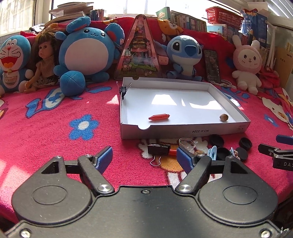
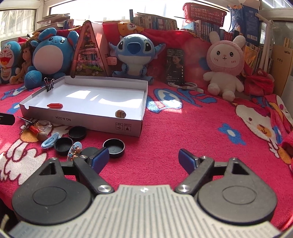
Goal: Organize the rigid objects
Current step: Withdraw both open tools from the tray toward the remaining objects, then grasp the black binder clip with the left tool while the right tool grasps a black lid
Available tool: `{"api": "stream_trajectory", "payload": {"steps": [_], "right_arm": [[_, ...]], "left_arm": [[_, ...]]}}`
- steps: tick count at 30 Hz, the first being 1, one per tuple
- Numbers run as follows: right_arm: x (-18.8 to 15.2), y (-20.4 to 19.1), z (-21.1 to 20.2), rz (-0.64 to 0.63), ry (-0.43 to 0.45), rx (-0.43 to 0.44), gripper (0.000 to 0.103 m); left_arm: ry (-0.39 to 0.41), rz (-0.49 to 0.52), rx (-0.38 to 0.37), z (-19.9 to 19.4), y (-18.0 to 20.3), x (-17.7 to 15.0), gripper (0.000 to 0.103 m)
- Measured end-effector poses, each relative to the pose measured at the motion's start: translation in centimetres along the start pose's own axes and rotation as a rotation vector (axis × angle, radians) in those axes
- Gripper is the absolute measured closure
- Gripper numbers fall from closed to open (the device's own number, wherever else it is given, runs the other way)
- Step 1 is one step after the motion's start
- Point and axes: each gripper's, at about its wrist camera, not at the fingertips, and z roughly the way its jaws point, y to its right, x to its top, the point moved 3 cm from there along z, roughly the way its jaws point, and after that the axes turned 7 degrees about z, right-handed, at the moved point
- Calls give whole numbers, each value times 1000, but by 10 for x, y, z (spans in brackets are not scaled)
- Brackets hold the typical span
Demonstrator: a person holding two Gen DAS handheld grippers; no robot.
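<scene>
A shallow white box (image 1: 128,102) (image 2: 91,120) lies on the red blanket. In it are a red sausage-shaped piece (image 1: 159,116) (image 2: 54,105) and a brown nut (image 1: 224,117) (image 2: 120,113); a small binder clip (image 1: 124,89) (image 2: 49,84) grips its rim. In front of the box lie a black binder clip (image 1: 159,149), a clear cup (image 1: 186,143) (image 2: 43,125), black lids (image 1: 245,142) (image 2: 113,147), a blue hair clip (image 2: 49,141) and another nut (image 2: 42,136). My left gripper (image 1: 144,160) is open and empty just before the black clip. My right gripper (image 2: 144,160) is open and empty right of the lids.
Plush toys, a doll (image 1: 43,60), a triangular toy box (image 1: 139,53) and a phone (image 1: 212,66) (image 2: 174,65) line the back. Books and a red basket (image 2: 203,11) stand behind. A white cable (image 2: 190,86) lies near the phone.
</scene>
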Motion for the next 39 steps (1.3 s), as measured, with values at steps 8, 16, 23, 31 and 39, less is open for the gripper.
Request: {"api": "stream_trajectory", "payload": {"steps": [8, 16, 23, 31, 39], "right_arm": [[-6, -9, 1, -26, -29, 24, 27], [-6, -15, 9, -7, -41, 36, 33], [-2, -16, 19, 39, -54, 50, 38], [2, -20, 28, 36, -56, 54, 41], [3, -25, 38, 33, -69, 61, 41]], "left_arm": [[-20, -11, -31, -1, 2, -4, 50], [-20, -14, -41, 10, 9, 0, 54], [-13, -10, -37, 28, 16, 6, 54], [-51, -19, -63, 45, 15, 5, 71], [-78, -42, -73, 54, 15, 2, 71]]}}
